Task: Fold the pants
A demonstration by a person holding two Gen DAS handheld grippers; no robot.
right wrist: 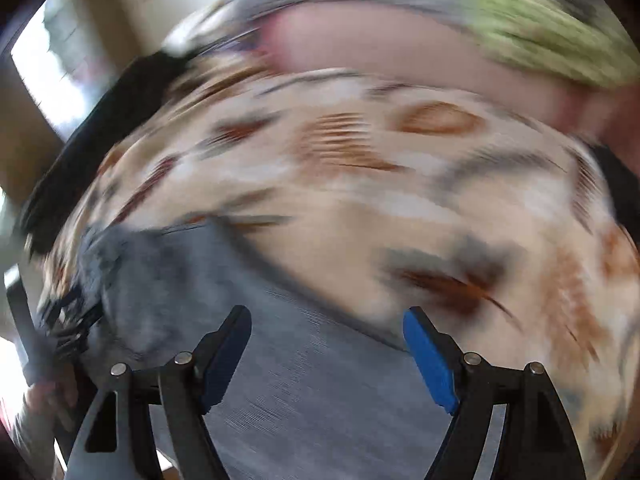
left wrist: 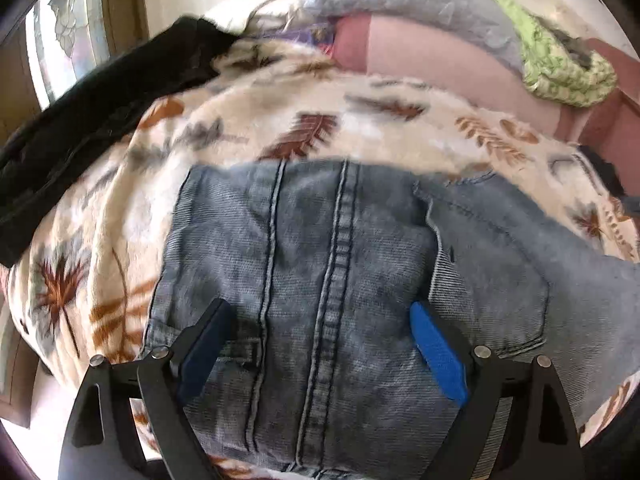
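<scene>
In the left wrist view, one pair of faded blue denim pants [left wrist: 320,280] lies folded on a cream fleece blanket printed with brown and grey leaves [left wrist: 248,120], which covers a bed. Two dark stitched seams run down the middle of the denim, and a second layer of the same pants overlaps it on the right side. The left gripper [left wrist: 320,316] hovers over the pants with its two blue-padded fingers [left wrist: 438,354] spread wide, nothing between them. One black garment [left wrist: 100,112] lies along the blanket's left edge. Behind the blanket sit one pink cushion [left wrist: 420,60], one grey pillow [left wrist: 400,0] and one green crocheted cloth [left wrist: 560,68]. One window [left wrist: 64,36] shows at upper left.

The right wrist view is heavily smeared by motion. The right gripper [right wrist: 326,320] has its two blue-padded fingers [right wrist: 430,360] spread apart and empty, above a strip of the blue denim pants [right wrist: 280,360] that runs from the lower centre toward the left. The leaf-printed blanket [right wrist: 400,200] fills the middle, with the black garment [right wrist: 100,140] at left, and the pink cushion [right wrist: 400,44] and green cloth [right wrist: 540,28] beyond.
</scene>
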